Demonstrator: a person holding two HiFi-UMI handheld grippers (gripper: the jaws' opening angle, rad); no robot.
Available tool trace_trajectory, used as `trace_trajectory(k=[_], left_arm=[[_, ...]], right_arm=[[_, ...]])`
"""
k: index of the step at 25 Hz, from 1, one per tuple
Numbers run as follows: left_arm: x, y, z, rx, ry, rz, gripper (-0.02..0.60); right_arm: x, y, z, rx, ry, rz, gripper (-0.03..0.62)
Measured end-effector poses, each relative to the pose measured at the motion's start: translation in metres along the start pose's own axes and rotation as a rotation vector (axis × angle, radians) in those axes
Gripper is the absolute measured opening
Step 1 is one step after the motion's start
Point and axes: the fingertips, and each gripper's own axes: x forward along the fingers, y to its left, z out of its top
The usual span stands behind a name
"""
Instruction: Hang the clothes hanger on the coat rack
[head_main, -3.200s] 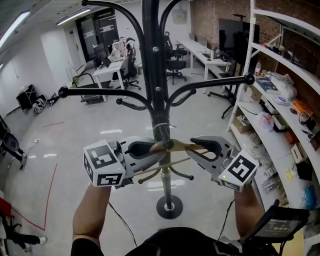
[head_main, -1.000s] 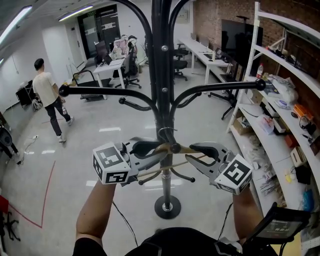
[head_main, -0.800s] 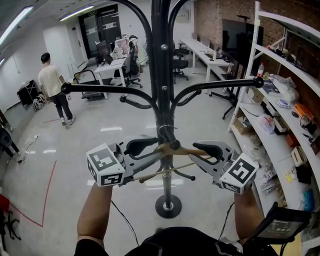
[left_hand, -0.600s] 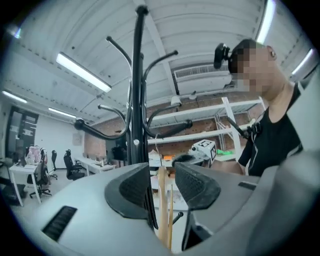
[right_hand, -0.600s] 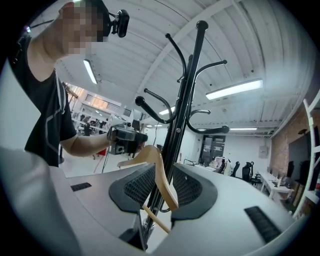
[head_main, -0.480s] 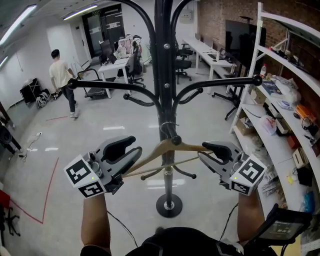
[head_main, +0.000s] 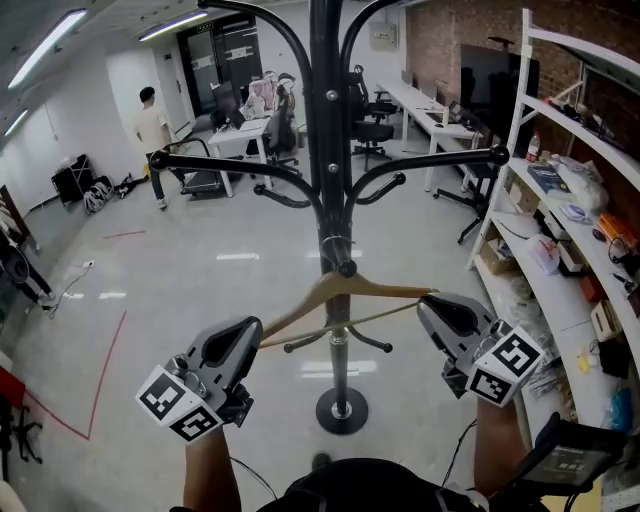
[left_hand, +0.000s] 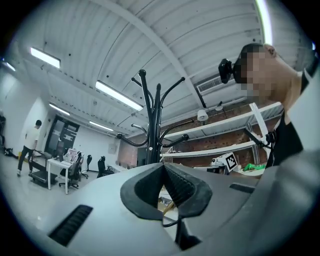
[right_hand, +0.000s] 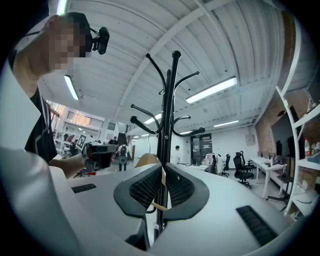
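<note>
A wooden clothes hanger (head_main: 340, 292) hangs by its hook from a low peg of the black coat rack (head_main: 325, 150) and is tilted down to the left. My left gripper (head_main: 256, 327) sits low on the left, just off the hanger's left end; its jaws are shut with nothing between them. In the left gripper view the gripper (left_hand: 162, 167) points up at the rack (left_hand: 156, 125). My right gripper (head_main: 424, 301) is beside the hanger's right end. Its jaws are closing, and a narrow gap (right_hand: 162, 169) is left. The pole and a strip of the hanger (right_hand: 142, 161) show beyond the gap.
The rack's round base (head_main: 342, 410) stands on the glossy floor below my hands. White shelving (head_main: 560, 200) with clutter lines the right side. Desks and office chairs (head_main: 250, 120) fill the far room, where a person (head_main: 152, 130) walks. Red tape (head_main: 100, 380) marks the floor at left.
Both grippers have let go of the hanger and drawn back from the pole, the left one down and to the left. The hanger now hangs free on the rack.
</note>
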Motion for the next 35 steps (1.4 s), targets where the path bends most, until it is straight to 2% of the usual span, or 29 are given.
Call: trace_trajectory(k=[3,7,10,14,18,22,26,29,32,35], left_arm=[[0.002,-0.013,-0.009,-0.004,0.009,0.029,-0.002],[-0.003,-0.03,-0.011,-0.027,-0.005,0.053,-0.002],[-0.007,-0.041,-0.017,-0.024,0.017,0.078,-0.002],[-0.015,-0.061,-0.024,-0.072,0.03,0.086,-0.002],[-0.02,-0.089,-0.022,-0.004,0.026,0.094,-0.002],[-0.026,-0.112,-0.021,-0.024,0.021,0.044,-0.002],[-0.04,-0.137,-0.033,-0.052,0.06,-0.015,-0.002],[-0.056,-0.156,-0.045,-0.047,0.107,-0.056,-0.002],[-0.086,-0.178,-0.064,-0.022,0.194,-0.086,-0.002],[-0.124,-0.195,-0.079,0.0,0.244,-0.087,-0.002]], right_arm=[[-0.01,0.002,0.0,0.007,-0.001,-0.011,0.011],[-0.022,0.01,-0.006,0.017,-0.003,0.005,0.009],[-0.034,0.015,-0.009,0.04,-0.012,0.019,0.009],[-0.052,0.018,-0.015,0.055,0.004,0.026,0.009],[-0.067,0.024,-0.023,0.066,0.018,0.036,0.009],[-0.075,0.039,-0.021,0.055,0.021,0.046,0.009],[-0.085,0.062,-0.017,0.039,0.017,0.046,0.009],[-0.092,0.087,-0.011,0.022,0.021,0.035,0.009],[-0.102,0.124,-0.011,0.017,0.032,0.03,0.009],[-0.114,0.165,-0.016,-0.002,0.048,0.024,0.009]])
